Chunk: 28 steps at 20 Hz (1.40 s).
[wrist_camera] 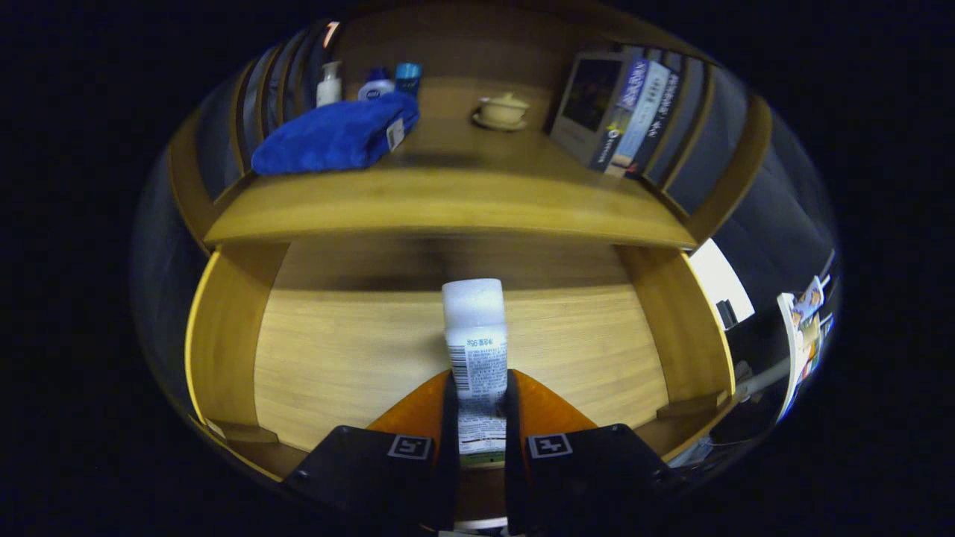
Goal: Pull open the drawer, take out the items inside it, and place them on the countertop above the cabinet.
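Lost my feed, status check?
Gripper shut on bottle, over open drawer. Countertop ahead: towel, cup, books. Front edge free.

The scene is dimly and warmly lit. A deep shadow is cast under the bench [448, 201] onto the back of the drawer [358, 350]. Strong bending is seen towards the edges, and a bright patch glares beyond the drawer's side.

Gripper [479, 403] level, pointing forward into the open drawer [448, 350]. Both fingers [418, 418] closed tight, one against each side of a white bottle [476, 343]. Bottle stands upright between them, its cap clear above the fingertips.
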Each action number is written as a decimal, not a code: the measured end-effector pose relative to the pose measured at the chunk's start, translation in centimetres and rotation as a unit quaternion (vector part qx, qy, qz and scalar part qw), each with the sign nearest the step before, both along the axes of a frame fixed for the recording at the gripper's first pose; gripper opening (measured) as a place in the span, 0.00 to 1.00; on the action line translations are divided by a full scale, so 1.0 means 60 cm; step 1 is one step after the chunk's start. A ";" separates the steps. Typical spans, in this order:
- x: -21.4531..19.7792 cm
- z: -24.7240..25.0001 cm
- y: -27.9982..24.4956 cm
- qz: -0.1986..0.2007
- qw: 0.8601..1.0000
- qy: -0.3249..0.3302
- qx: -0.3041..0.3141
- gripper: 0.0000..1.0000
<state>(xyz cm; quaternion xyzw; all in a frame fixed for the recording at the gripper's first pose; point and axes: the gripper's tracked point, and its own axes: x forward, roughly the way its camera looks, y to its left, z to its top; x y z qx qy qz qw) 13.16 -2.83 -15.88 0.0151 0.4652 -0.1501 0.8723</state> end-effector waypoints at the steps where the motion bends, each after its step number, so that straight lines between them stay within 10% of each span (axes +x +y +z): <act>1: 0.010 0.029 -0.002 -0.003 1.000 -0.022 -0.006 0.33; 10: 0.200 0.238 -0.061 -0.002 0.986 -0.161 -0.033 0.33; 28: 0.387 0.068 -0.090 0.035 0.993 -0.106 0.046 0.35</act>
